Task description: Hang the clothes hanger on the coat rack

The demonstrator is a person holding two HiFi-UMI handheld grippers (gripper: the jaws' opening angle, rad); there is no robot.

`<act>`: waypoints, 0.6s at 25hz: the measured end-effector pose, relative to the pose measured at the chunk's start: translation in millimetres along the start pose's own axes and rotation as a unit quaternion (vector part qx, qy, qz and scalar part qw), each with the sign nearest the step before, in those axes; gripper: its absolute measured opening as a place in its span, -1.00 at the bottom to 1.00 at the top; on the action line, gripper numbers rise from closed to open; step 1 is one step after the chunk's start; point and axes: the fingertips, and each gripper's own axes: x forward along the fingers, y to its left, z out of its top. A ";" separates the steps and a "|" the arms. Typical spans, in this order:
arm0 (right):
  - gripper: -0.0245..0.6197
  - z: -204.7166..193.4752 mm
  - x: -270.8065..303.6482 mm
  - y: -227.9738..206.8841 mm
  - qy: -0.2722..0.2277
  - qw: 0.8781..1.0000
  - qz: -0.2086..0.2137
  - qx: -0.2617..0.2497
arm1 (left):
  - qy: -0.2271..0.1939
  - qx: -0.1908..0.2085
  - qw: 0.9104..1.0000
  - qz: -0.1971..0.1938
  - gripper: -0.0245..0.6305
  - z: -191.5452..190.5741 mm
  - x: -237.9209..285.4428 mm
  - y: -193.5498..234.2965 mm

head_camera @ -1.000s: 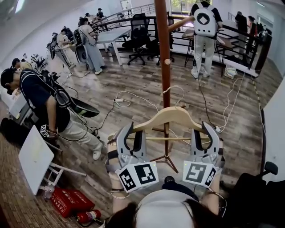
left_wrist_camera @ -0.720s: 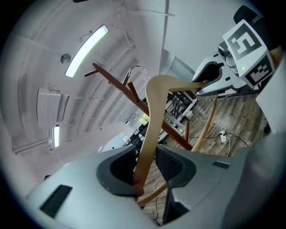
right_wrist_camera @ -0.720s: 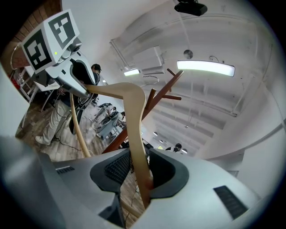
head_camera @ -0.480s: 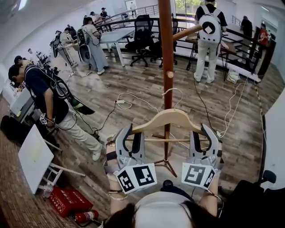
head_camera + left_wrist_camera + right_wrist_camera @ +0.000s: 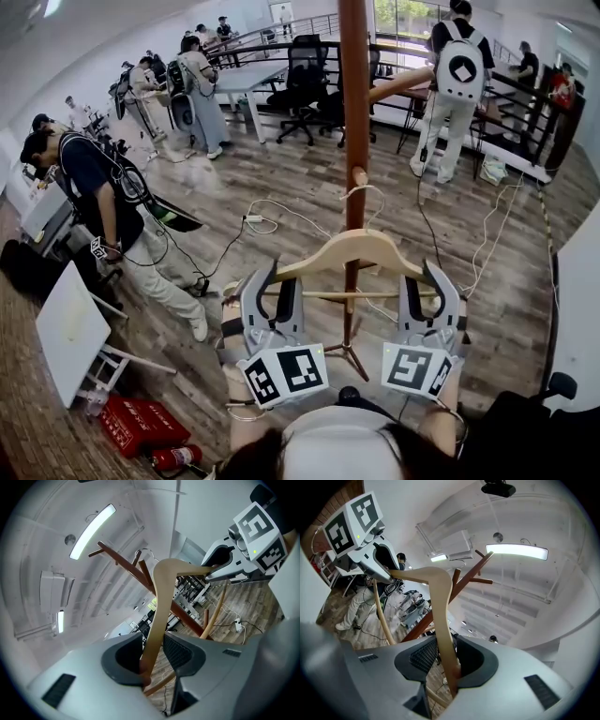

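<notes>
I hold a pale wooden clothes hanger (image 5: 352, 248) level in front of me, its metal hook (image 5: 364, 192) up against the brown coat rack pole (image 5: 354, 112). My left gripper (image 5: 270, 286) is shut on the hanger's left arm and my right gripper (image 5: 431, 286) on its right arm. A peg (image 5: 403, 82) juts right from the pole higher up. In the left gripper view the hanger (image 5: 161, 597) runs out from between the jaws toward the rack's pegs (image 5: 136, 571). In the right gripper view the hanger (image 5: 440, 602) does the same, with the rack (image 5: 464, 578) behind it.
The rack's tripod foot (image 5: 349, 349) stands on a wood floor crossed by cables (image 5: 281, 211). A person (image 5: 94, 187) stands at the left, another with a backpack (image 5: 459, 75) behind. Office chairs (image 5: 305, 75), a white board (image 5: 70, 328) and a red box (image 5: 141, 422) are around.
Both grippers keep their hold on the hanger. The rack pole has drawn slightly nearer and to the right in view, and the people behind have shifted.
</notes>
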 end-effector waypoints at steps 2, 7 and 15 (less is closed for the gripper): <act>-0.50 2.5 5.3 -0.9 -0.002 1.000 0.001 -0.002 | 0.001 -0.001 1.000 0.004 -0.50 -0.2 3.7 3.2; -0.50 4.7 17.3 0.4 -0.007 1.000 0.006 -0.005 | 0.005 -0.005 1.000 0.007 -0.50 -3.4 12.9 7.3; -0.50 -1.4 32.5 -4.7 -0.004 1.000 0.005 -0.001 | 0.010 -0.008 1.000 0.001 -0.50 -4.1 29.8 2.3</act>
